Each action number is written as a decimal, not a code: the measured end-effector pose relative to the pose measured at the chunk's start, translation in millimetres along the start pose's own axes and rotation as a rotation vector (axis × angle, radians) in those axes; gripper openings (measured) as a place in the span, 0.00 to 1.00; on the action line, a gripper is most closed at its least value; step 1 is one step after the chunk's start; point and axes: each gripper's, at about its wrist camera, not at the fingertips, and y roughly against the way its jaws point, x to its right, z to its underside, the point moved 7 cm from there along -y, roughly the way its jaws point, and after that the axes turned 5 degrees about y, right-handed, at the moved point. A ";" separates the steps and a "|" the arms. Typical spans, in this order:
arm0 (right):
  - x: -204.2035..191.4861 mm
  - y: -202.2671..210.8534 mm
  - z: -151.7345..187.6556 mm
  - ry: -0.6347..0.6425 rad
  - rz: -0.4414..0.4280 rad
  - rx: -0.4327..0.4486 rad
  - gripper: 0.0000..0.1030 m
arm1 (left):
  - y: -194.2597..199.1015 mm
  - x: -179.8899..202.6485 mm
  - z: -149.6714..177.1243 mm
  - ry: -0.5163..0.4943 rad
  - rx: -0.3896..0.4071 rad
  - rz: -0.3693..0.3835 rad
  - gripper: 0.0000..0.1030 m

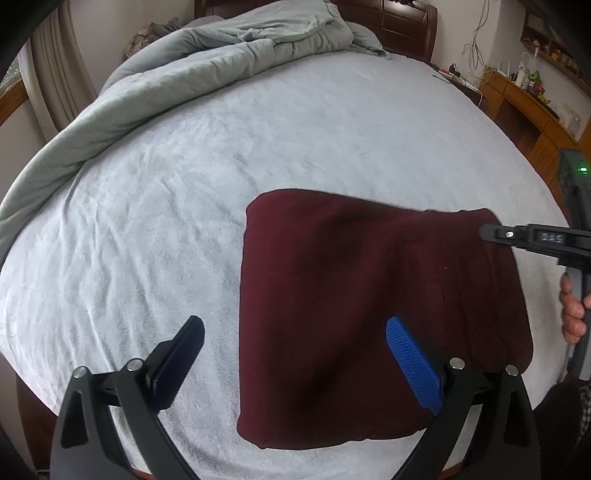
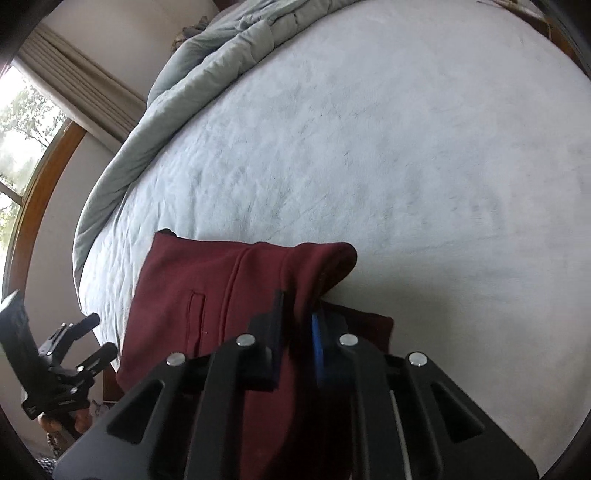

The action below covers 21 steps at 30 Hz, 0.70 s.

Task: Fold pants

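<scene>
Dark red pants (image 1: 369,295) lie folded into a rectangle on the pale bed sheet (image 1: 184,203), near its front edge. My left gripper (image 1: 295,325) hovers open above the pants' near left part, one finger over the sheet and the blue-padded finger (image 1: 413,365) over the cloth. In the right wrist view my right gripper (image 2: 297,306) is shut on a raised fold of the pants (image 2: 192,288) at their right edge, and the cloth bunches up between the pads. The left wrist view shows that right gripper (image 1: 493,232) at the pants' far right corner, with a hand (image 1: 572,306) on its handle.
A crumpled grey-green duvet (image 1: 184,66) is heaped along the bed's far and left sides. A dark wooden headboard (image 1: 399,22) stands behind it. A wooden desk (image 1: 524,107) with clutter sits to the right, and a window (image 2: 22,147) with a curtain is on the left.
</scene>
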 end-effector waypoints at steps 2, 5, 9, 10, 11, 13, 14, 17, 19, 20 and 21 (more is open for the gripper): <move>6.3 4.7 1.6 -0.021 0.022 -0.009 0.11 | -1.3 -1.9 0.4 0.010 -0.004 0.004 0.96; 20.5 -9.6 9.2 -0.026 0.094 -0.057 0.11 | -7.8 -5.4 2.2 0.023 -0.025 0.005 0.96; 17.5 -15.1 9.1 -0.028 0.071 -0.045 0.27 | -17.0 -13.3 8.7 0.037 -0.056 -0.007 0.96; 14.9 -8.9 9.5 -0.025 0.060 -0.034 0.29 | -18.5 -16.0 10.7 0.040 -0.061 -0.011 0.96; 13.9 -3.4 11.0 -0.020 0.055 -0.023 0.29 | -20.0 -18.8 12.5 0.046 -0.067 -0.013 0.96; 11.4 7.2 17.5 -0.013 0.048 -0.015 0.35 | -22.0 -22.6 15.8 0.060 -0.075 -0.012 0.96; 10.1 15.7 26.0 -0.024 0.029 -0.019 0.42 | -23.3 -24.6 17.0 0.067 -0.079 -0.012 0.96; 4.8 28.3 50.5 -0.054 -0.030 -0.040 0.45 | -26.6 -28.1 21.0 0.081 -0.091 -0.005 0.96; 0.8 33.5 70.0 -0.075 -0.065 -0.070 0.51 | -29.6 -28.8 23.5 0.086 -0.107 0.003 0.96; -2.3 34.0 82.6 -0.088 -0.085 -0.095 0.52 | -30.1 -28.6 24.3 0.087 -0.110 0.004 0.96; -4.4 34.0 90.1 -0.095 -0.096 -0.107 0.53 | -30.6 -27.9 25.6 0.088 -0.114 0.005 0.96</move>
